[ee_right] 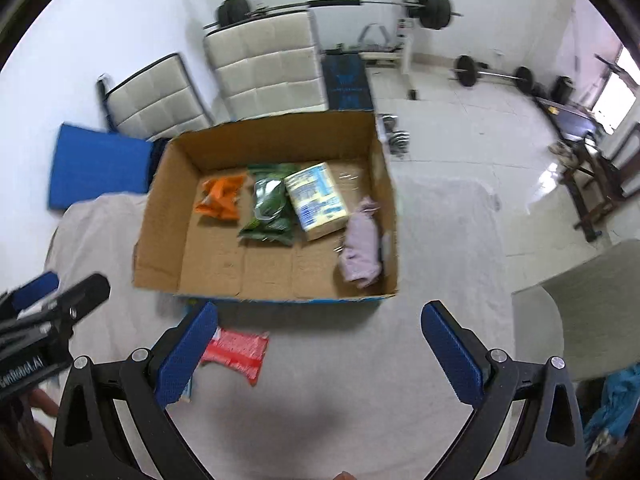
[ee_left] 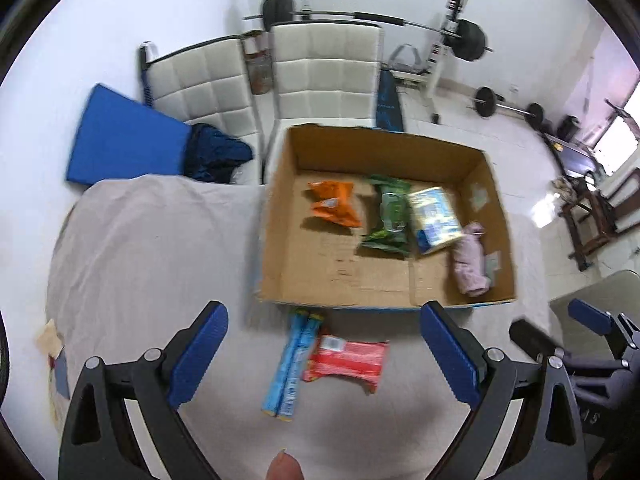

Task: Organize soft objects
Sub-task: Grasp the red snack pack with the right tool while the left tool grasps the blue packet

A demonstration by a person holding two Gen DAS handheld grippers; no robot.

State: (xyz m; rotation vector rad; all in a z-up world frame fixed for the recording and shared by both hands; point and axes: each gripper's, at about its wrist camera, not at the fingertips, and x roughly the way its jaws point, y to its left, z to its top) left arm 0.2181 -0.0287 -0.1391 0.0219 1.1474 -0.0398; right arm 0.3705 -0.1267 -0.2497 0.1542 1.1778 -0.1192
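Note:
An open cardboard box (ee_left: 280, 216) (ee_right: 160, 232) stands on the cloth-covered table. Inside lie an orange packet (ee_left: 334, 204) (ee_right: 220, 198), a green packet (ee_left: 390, 214) (ee_right: 270, 204), a yellow-blue pack (ee_left: 436, 218) (ee_right: 318, 198) and a pink rolled cloth (ee_left: 470, 260) (ee_right: 362, 246). In front of the box lie a red packet (ee_left: 348, 360) (ee_right: 238, 350) and a light blue tube pack (ee_left: 294, 360). My left gripper (ee_left: 324, 356) is open above these two. My right gripper (ee_right: 320, 350) is open and empty, right of the red packet.
White padded chairs (ee_left: 328, 76) and a blue mat (ee_left: 124, 140) stand behind the table. Barbell rack and weights (ee_left: 464, 36) are at the back. A grey chair (ee_right: 580, 312) is at the right. Dark blue fabric (ee_left: 216, 156) lies on a chair.

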